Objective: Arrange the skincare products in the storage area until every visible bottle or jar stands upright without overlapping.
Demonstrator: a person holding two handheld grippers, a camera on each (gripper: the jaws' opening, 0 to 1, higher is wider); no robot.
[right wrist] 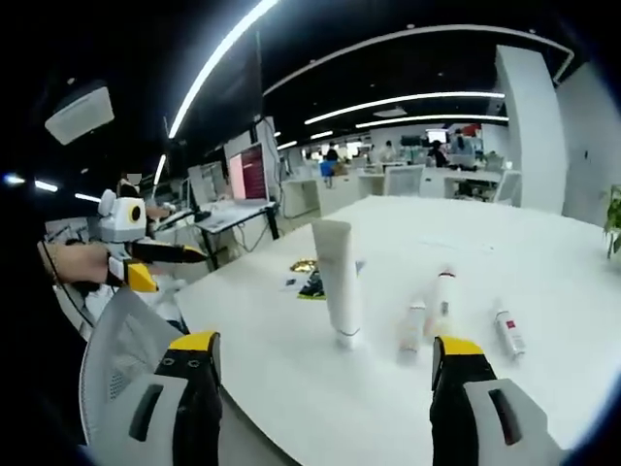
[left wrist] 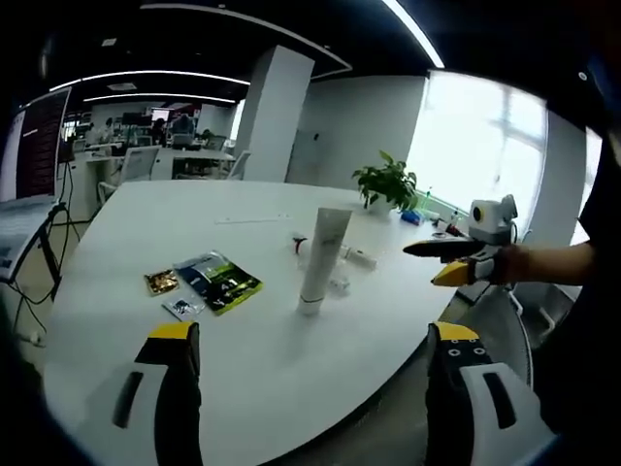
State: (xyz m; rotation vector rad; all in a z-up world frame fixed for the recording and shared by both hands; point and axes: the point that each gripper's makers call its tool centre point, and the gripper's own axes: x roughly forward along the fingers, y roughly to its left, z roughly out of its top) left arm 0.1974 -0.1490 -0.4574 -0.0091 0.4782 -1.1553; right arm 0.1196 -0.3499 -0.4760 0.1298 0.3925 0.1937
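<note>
So far only the tall tube (right wrist: 336, 282) stands upright; three small bottles (right wrist: 444, 299) lie flat on the table (right wrist: 543, 252). Both grippers gape empty.

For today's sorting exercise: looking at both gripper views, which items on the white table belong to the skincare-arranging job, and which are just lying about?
Belong to the job:
tall white tube, standing cap-down
small bottles, near the tube
small tube, lying flat

Just lying about:
sachets and packets
potted plant
laptop
</note>
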